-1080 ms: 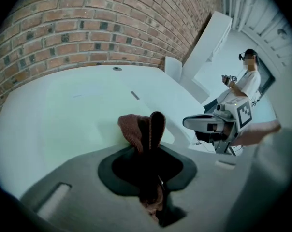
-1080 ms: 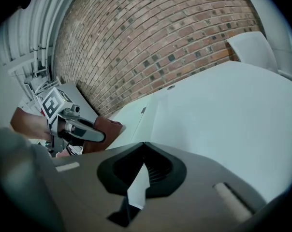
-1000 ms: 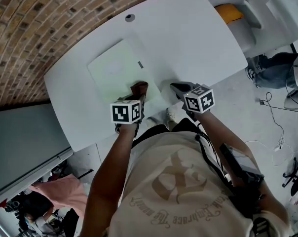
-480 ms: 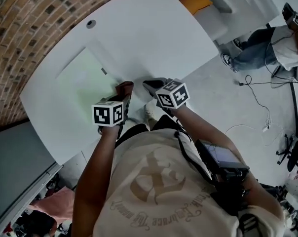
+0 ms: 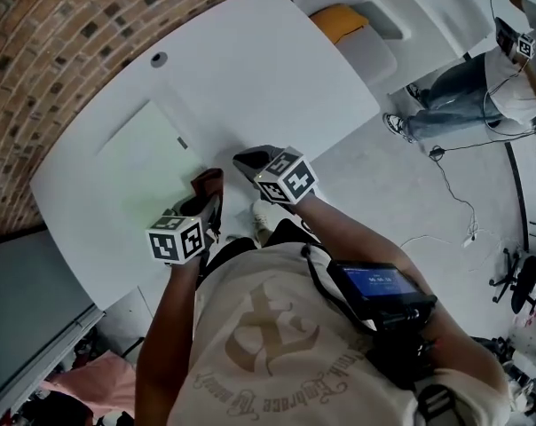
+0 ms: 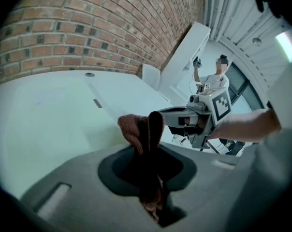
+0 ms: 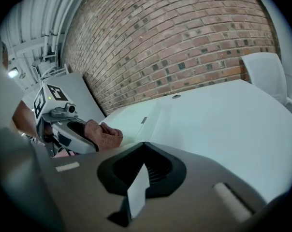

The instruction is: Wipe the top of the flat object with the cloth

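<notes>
The flat object [image 5: 142, 156] is a thin, pale green rectangular panel. It lies flush on the white surface [image 5: 268, 69], with a small grey tab [image 5: 182, 142] at its 3 o'clock edge. In the head view it sits toward 10 o'clock from both tools.

The cloth [image 5: 206, 182] is a rust-brown knitted wad. It bunches out of the left tongs [image 6: 150, 129], which are clamped on it. A fold stands above the tips and a tail hangs back into the throat. The cloth sits at the panel's 4 o'clock corner; I cannot tell whether it presses on the panel.

The right tongs [image 5: 248, 160] are closed together with nothing between them. They are just beside the cloth at its 2 o'clock, over bare surface.

Compared with half a second ago, the head view has swung, so the surface sits a little differently in the picture. The left tool's marker cube [image 5: 177, 238] has dropped toward 6 o'clock, nearer the person's body. The cloth has stayed by the same corner of the panel, and the two tools remain close side by side.
</notes>
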Demonstrator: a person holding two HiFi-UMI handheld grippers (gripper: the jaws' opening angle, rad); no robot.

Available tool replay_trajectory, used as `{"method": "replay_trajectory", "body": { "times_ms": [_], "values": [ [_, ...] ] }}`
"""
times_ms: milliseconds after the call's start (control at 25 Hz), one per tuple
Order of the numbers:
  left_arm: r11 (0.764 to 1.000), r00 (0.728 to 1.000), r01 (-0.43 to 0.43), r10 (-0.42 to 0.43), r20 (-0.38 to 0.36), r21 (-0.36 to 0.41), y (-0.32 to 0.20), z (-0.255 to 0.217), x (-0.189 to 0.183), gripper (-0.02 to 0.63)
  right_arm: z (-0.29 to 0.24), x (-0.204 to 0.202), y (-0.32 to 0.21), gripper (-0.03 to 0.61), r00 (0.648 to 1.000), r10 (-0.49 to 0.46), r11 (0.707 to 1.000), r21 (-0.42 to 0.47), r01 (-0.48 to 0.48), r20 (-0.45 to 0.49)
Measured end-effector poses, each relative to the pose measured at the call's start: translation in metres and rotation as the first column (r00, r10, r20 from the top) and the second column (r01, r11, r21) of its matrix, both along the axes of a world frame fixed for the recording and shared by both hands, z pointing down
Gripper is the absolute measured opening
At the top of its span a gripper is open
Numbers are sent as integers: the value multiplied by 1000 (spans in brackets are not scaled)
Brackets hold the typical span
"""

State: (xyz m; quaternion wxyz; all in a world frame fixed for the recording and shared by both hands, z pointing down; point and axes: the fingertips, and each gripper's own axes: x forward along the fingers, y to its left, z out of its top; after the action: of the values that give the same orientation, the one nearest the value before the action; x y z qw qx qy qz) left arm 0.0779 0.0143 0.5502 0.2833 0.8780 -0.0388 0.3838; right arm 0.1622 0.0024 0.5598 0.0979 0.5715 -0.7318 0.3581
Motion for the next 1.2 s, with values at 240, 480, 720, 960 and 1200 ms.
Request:
{"method": "replay_trajectory", "body": {
  "times_ms": [240,480,720,960,1200],
  "values": [
    [987,986,156,-153,-65,34,-31,-17,-57,74,-25,-33,-21,8,993,-89,995,42,92,-81],
    [949,947,312,-306,-100,50,-44,-26,-113,74,-43,-62,-21,8,980,-159,983,69,169,-122],
    [889,886,457,-452,-107,32,-48,-20,-174,74,-41,-95,-24,8,961,-237,968,47,246,-143],
    [803,799,595,-596,-83,-34,-45,3,-238,74,-30,-134,-30,8,935,-315,948,2,319,-165],
    [775,772,619,-630,-83,-126,-45,19,-263,75,-21,-174,-46,8,892,-399,916,-49,398,-214]
  ]
}}
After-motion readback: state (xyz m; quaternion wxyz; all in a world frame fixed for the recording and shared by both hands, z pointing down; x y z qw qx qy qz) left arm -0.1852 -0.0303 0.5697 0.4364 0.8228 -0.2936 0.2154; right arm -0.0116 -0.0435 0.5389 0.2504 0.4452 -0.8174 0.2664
